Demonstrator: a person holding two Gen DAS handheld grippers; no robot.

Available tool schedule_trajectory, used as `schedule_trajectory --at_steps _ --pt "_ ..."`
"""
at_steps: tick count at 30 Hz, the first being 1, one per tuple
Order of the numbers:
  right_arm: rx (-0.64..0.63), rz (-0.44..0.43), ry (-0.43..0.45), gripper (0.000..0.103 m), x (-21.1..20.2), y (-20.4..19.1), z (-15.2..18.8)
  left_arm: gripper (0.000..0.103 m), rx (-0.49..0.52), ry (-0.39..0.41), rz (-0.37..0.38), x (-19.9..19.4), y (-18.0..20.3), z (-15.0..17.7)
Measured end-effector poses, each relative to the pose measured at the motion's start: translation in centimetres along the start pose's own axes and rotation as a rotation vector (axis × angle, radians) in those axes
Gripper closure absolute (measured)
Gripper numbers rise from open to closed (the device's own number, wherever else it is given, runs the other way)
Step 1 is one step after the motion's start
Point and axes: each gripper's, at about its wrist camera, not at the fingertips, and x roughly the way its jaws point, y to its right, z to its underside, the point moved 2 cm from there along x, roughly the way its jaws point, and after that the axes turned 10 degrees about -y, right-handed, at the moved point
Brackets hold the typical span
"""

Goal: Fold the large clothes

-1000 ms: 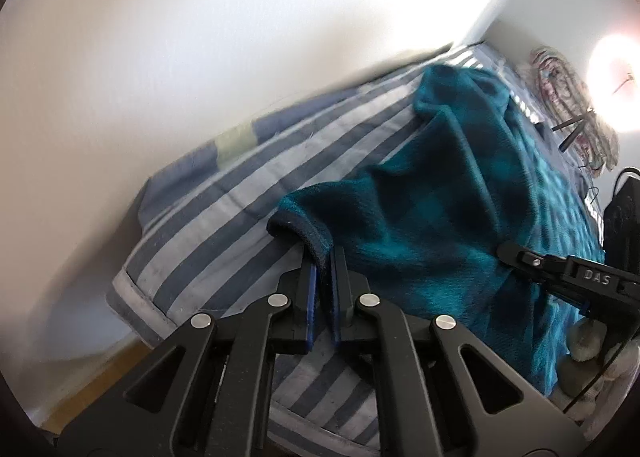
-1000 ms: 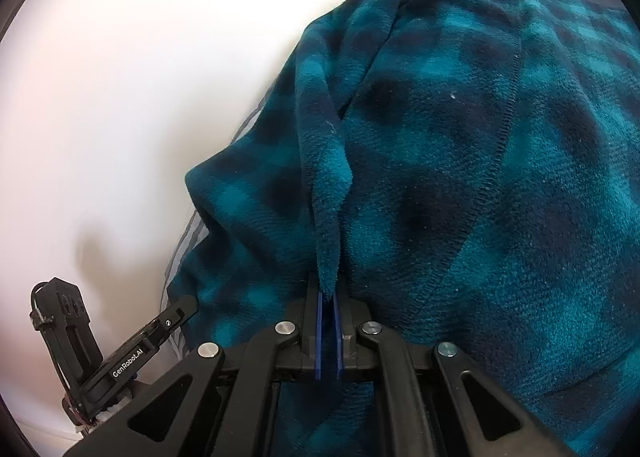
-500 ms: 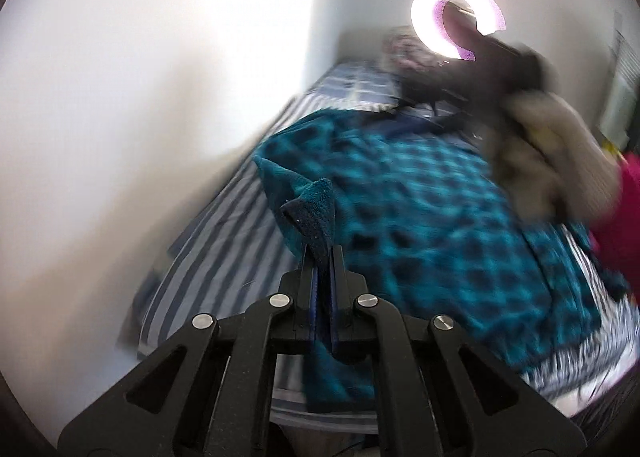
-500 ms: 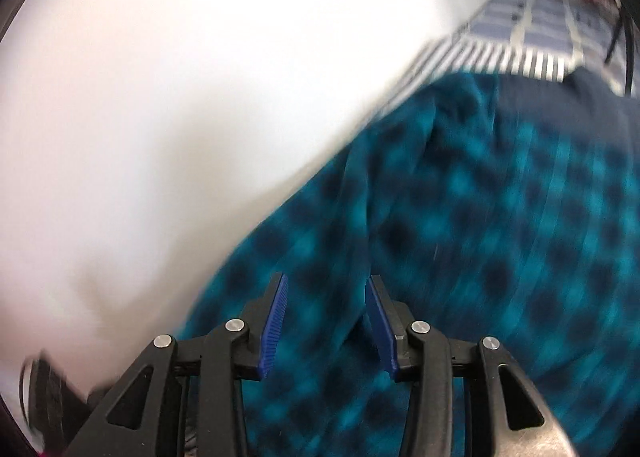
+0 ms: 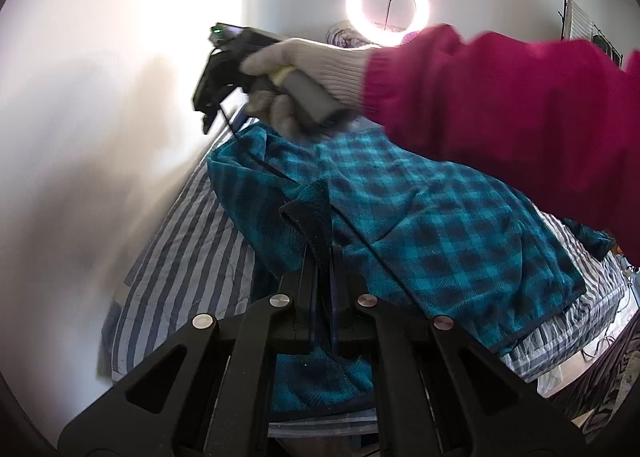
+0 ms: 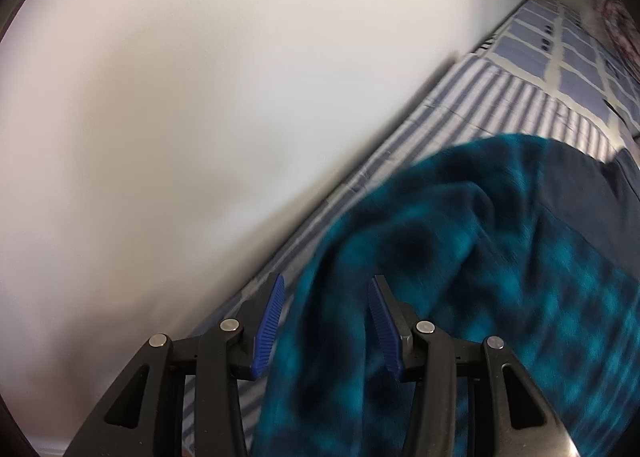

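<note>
A large teal and black checked fleece garment lies spread on a bed with a blue and white striped sheet. My left gripper is shut on a dark-edged sleeve cuff of the garment and holds it up above the bed. My right gripper is open and empty, hovering over the garment near the wall. It also shows in the left wrist view, held in a gloved hand above the far end of the garment.
A white wall runs along the bed's far side. A lit ring light stands beyond the head of the bed. The person's red-sleeved arm crosses over the garment. Patterned bedding lies at the head.
My right gripper let go of the garment fold, opened, and moved up toward the head of the bed. My left gripper lifted and carried the cuff over the garment.
</note>
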Motion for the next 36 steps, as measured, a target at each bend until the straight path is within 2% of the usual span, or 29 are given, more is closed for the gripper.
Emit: schedule_trajectory --at_steps 4,7,12,15,18,20,21,24,27,33,36 --pt "-0.016 0.049 -0.036 0.057 2.3 -0.9 -1.5 0.101 -0.004 -0.019 0.009 0.6 0.0 0.0" --pt "-0.012 0.052 -0.069 0.06 4.1 -1.2 -1.6 0.101 -0.002 -0.029 0.015 0.7 -0.1 0.2" --pt "-0.009 0.049 -0.083 0.06 5.5 -1.2 -1.9 0.101 0.011 -0.033 0.031 -0.2 0.1 0.3" --pt "-0.017 0.082 -0.087 0.06 6.0 -1.3 -2.0 0.101 0.035 -0.03 0.027 -0.4 0.6 0.4" --pt "-0.018 0.121 -0.104 0.073 6.7 -1.1 -2.1 0.101 0.046 -0.032 0.03 -0.6 0.9 0.4" --pt "-0.016 0.133 -0.106 0.094 6.7 -0.7 -2.0 0.101 0.05 -0.03 0.025 -0.8 0.8 0.4" --pt "-0.013 0.139 -0.102 0.099 6.8 -0.6 -1.9 0.101 0.049 -0.028 0.024 -1.0 0.8 0.3" --pt "0.01 0.13 -0.074 0.103 6.3 0.0 -1.4 0.101 0.051 -0.024 0.01 -1.2 0.3 0.2" --pt "0.045 0.107 -0.014 0.103 4.4 0.6 -1.5 0.101 0.069 -0.009 -0.049 -1.4 -0.4 0.5" --pt "0.147 0.003 0.154 0.103 -2.5 3.5 -1.0 0.101 0.036 0.039 -0.18 -3.0 -3.8 0.2" --pt "0.19 -0.052 0.225 0.103 -5.8 5.9 -0.3 0.101 0.071 0.077 -0.259 -3.9 -4.3 0.1"
